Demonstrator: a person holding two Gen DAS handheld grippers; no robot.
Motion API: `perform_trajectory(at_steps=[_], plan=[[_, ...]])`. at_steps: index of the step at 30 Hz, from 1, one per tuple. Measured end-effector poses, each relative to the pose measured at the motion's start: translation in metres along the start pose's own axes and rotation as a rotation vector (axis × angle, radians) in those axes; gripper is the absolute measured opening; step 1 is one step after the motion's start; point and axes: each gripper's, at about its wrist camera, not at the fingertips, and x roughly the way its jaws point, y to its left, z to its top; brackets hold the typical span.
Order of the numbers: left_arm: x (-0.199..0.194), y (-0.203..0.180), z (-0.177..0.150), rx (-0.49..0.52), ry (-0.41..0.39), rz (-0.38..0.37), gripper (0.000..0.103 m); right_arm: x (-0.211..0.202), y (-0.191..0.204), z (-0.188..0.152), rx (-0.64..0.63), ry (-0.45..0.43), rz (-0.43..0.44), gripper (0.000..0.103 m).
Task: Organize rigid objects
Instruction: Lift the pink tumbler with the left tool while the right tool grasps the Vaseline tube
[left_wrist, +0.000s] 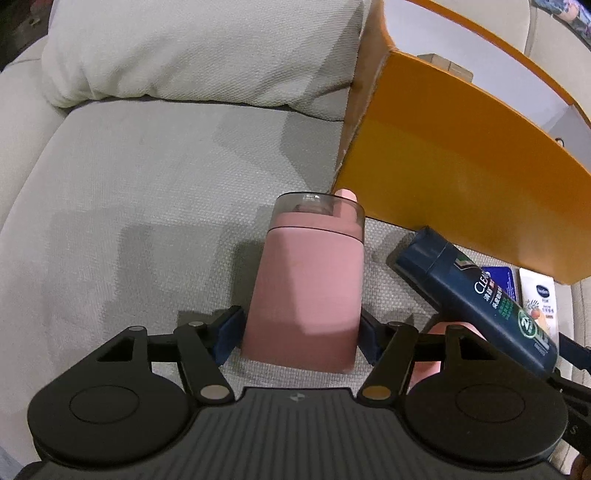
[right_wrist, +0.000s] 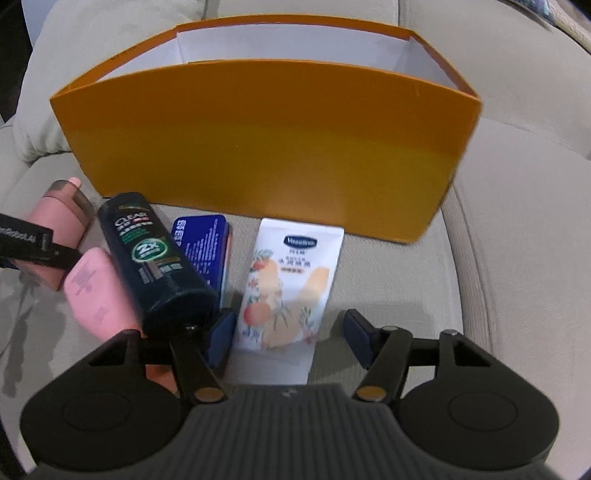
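Both grippers at toiletries in front of the orange box

The left gripper (left_wrist: 299, 332) pinches the pink bottle (left_wrist: 306, 288) across its lower body, long axis running straight ahead. The right gripper (right_wrist: 288, 332) stands spread about the white Vaseline tube (right_wrist: 286, 288), one pad beside its left edge, the other apart; the tube lies lengthwise toward the orange box (right_wrist: 258, 147) on the sofa.
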Motion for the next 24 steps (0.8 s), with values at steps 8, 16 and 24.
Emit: perform_trajectory(at_steps=[8,16,24], plan=[[0.006,-0.013,-0.004,0.11,0.015,-0.006,0.103,0.007,-0.001,0.003,0.016,0.019,-0.006,0.072],[-0.014,-0.003,-0.009,0.079,-0.037,-0.042,0.063,-0.01,-0.01,-0.011,0.048,-0.065,-0.004,0.048],[-0.054,-0.007,-0.038,0.124,-0.116,-0.063,0.063,-0.056,0.002,-0.032,0.072,-0.131,0.017,0.048]])
